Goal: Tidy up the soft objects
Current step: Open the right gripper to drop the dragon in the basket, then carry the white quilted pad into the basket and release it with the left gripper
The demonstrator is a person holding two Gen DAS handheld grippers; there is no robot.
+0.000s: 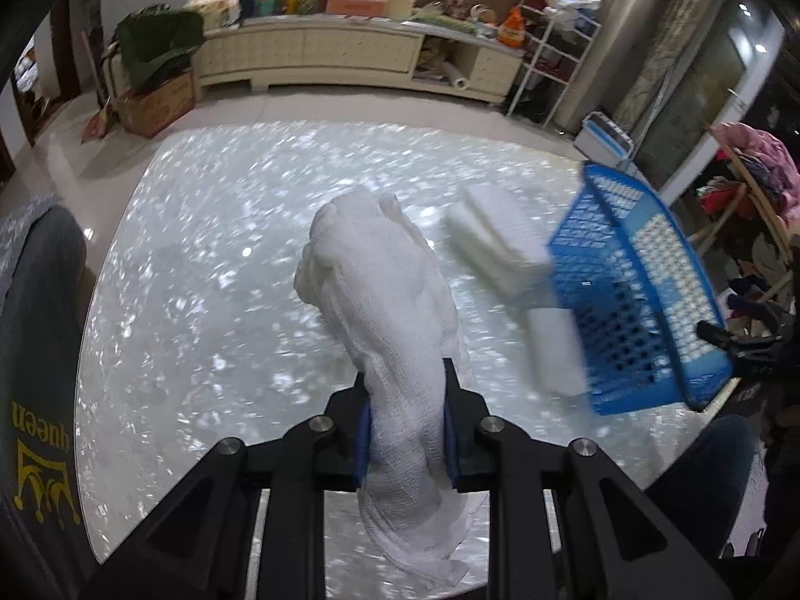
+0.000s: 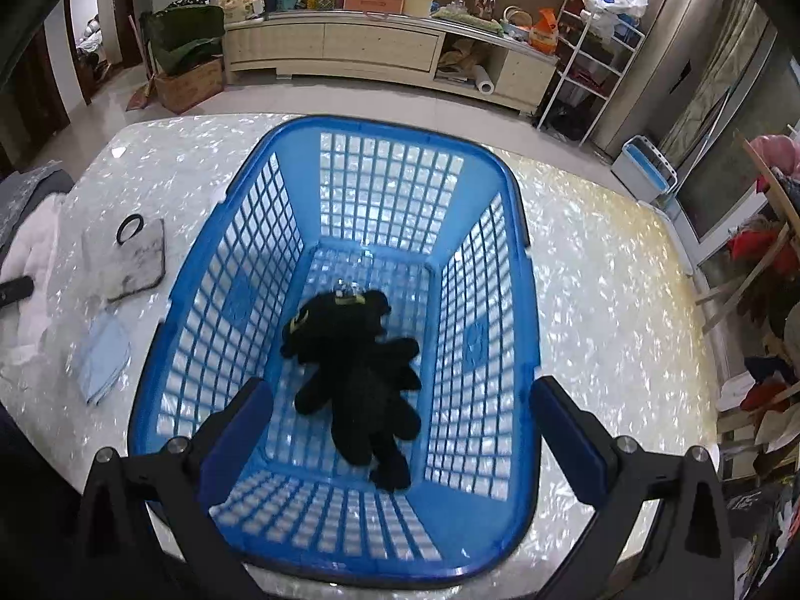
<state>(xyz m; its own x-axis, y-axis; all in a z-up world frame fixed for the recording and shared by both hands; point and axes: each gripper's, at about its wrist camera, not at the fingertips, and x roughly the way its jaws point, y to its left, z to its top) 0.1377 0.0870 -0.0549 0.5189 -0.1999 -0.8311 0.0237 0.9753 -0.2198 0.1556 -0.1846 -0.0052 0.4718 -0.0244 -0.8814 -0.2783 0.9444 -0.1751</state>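
Observation:
My left gripper (image 1: pixel 406 382) is shut on a white gauze cloth (image 1: pixel 380 275), which stands up between the blue pads and hangs down below them, above the table. In the right wrist view a black plush toy (image 2: pixel 360 375) lies on the floor of a blue plastic basket (image 2: pixel 520 230). My right gripper (image 2: pixel 400 387) hangs over the basket's near end, jaws wide open and nothing between them. The basket (image 1: pixel 645 300) also shows at the right of the left wrist view.
The table is glossy white marble (image 2: pixel 600 300). Left of the basket lie a grey-white pad with a black ring (image 2: pixel 135 260), a light blue cloth (image 2: pixel 102 355) and a white cloth (image 2: pixel 30 260). A cluttered sideboard (image 2: pixel 350 45) stands beyond the floor. A person's grey sleeve (image 1: pixel 35 350) is at the left.

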